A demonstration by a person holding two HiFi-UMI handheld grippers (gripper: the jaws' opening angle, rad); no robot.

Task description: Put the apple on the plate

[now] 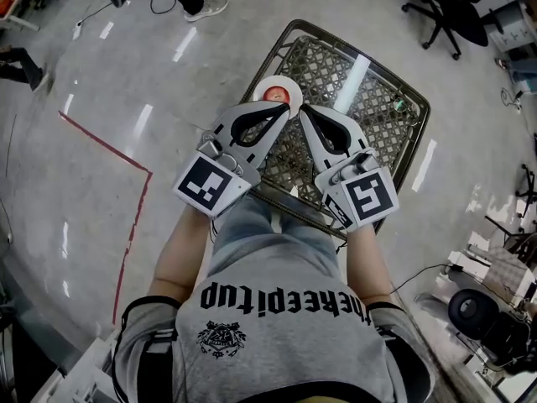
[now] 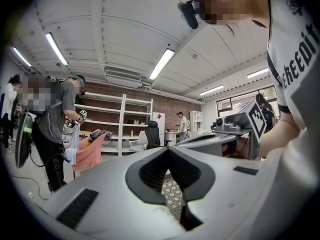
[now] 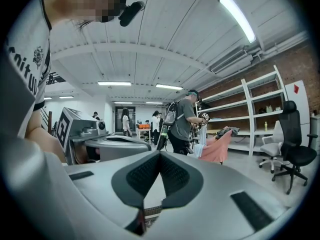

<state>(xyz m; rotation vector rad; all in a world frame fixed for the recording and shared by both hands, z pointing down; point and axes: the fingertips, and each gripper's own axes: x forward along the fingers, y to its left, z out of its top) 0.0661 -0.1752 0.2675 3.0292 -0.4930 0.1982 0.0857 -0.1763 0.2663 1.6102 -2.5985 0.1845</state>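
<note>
In the head view a red apple (image 1: 273, 95) lies on a small white plate (image 1: 287, 85) at the near left part of a mesh-topped table (image 1: 377, 99). My left gripper (image 1: 284, 107) is shut and empty, its tips just in front of the plate and covering part of it. My right gripper (image 1: 304, 109) is beside it, also shut and empty. In the left gripper view the left gripper's (image 2: 169, 150) jaws meet with nothing between them, as do the right gripper's (image 3: 160, 154) jaws in its own view. Neither gripper view shows the apple or the plate.
The table stands on a shiny grey floor with a red tape line (image 1: 109, 145) at the left. An office chair (image 1: 445, 11) is beyond the table. In the gripper views, a person (image 3: 182, 119) stands by pink cloth (image 3: 220, 146), with shelves (image 2: 122, 121) behind.
</note>
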